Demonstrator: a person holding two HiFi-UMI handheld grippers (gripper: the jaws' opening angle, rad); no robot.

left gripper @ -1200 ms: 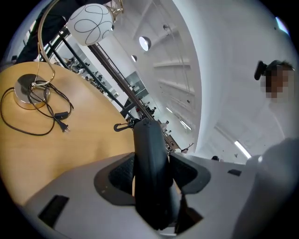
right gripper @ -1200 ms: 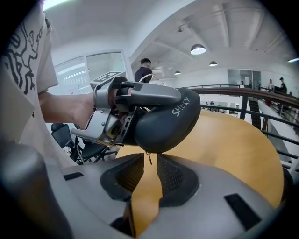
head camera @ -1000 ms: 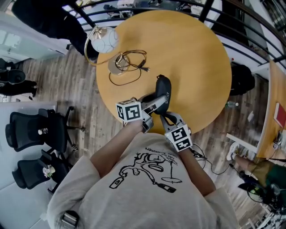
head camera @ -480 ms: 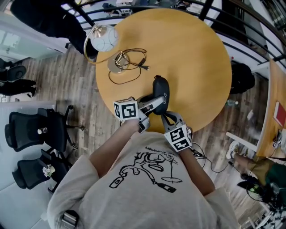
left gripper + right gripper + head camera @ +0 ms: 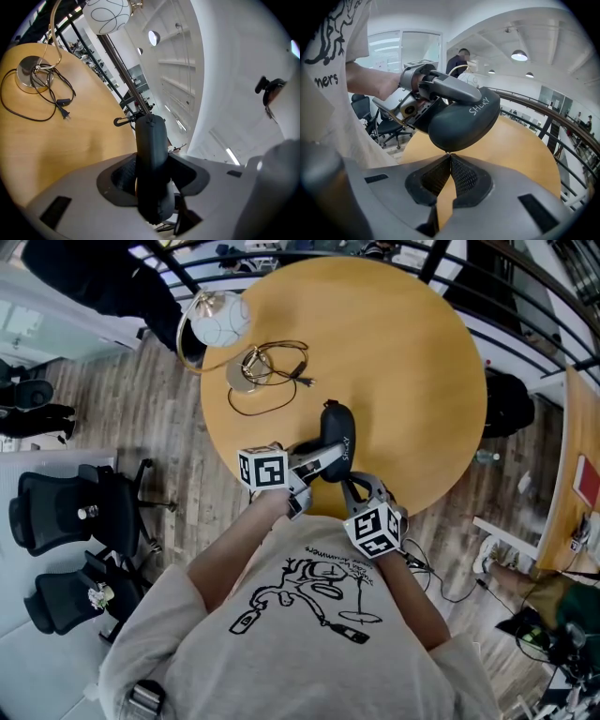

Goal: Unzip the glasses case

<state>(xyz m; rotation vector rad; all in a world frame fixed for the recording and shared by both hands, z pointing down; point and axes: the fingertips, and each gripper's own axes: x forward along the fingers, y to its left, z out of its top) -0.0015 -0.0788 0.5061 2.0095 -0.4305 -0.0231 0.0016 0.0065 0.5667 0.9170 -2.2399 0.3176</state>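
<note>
The dark grey glasses case (image 5: 337, 430) is held up over the near edge of the round wooden table (image 5: 412, 362). My left gripper (image 5: 320, 463) is shut on the case (image 5: 152, 154), one pad on each flat side. Its jaws have just been closing further on the case. In the right gripper view the case (image 5: 461, 119) hangs edge-down, and the left gripper's fingers (image 5: 450, 89) clamp its far end. My right gripper (image 5: 449, 157) is shut right under the case, its tips pinching the small metal zipper pull (image 5: 448, 153). In the head view it (image 5: 349, 486) sits at the case's near end.
A lamp with a white globe shade (image 5: 217, 322), a round base (image 5: 246, 376) and a loose black cord (image 5: 281, 381) stands at the table's far left. Black office chairs (image 5: 66, 512) stand on the floor to the left. A railing curves behind the table.
The case and my left gripper have shifted a little to the left. The right gripper has rolled slightly at the case's near end.
</note>
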